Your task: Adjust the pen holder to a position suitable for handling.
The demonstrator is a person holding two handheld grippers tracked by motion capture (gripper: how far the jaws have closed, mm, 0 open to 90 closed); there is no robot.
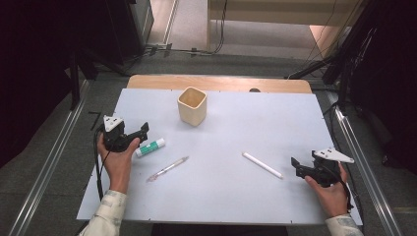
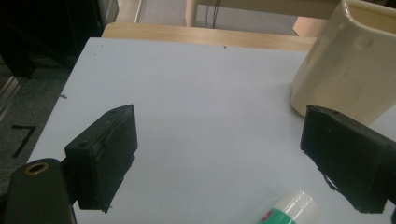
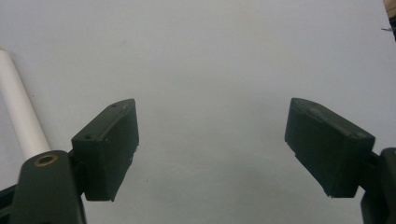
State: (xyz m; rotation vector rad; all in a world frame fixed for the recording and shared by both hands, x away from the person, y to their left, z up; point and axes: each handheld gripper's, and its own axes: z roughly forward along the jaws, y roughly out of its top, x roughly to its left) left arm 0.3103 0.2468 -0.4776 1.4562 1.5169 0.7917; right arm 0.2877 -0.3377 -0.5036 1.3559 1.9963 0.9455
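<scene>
Left gripper (image 2: 219, 158) jaws wide apart, glue stick (image 1: 150, 147) lying flat just beside them, long axis running off toward the right jaw. Right gripper (image 3: 212, 154) jaws also apart over bare tabletop (image 1: 275, 118), white tube (image 1: 262, 164) off past the left jaw. Open room all round; cup (image 1: 192, 105) well beyond.

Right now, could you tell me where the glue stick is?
In the high view, the glue stick lies on the table's left side, just right of the left gripper.

Cup (image 1: 192, 105) at table's (image 1: 275, 118) back, glue stick (image 1: 150, 147) front-left; pen (image 1: 168, 168) before it, tube (image 1: 262, 164) right
</scene>
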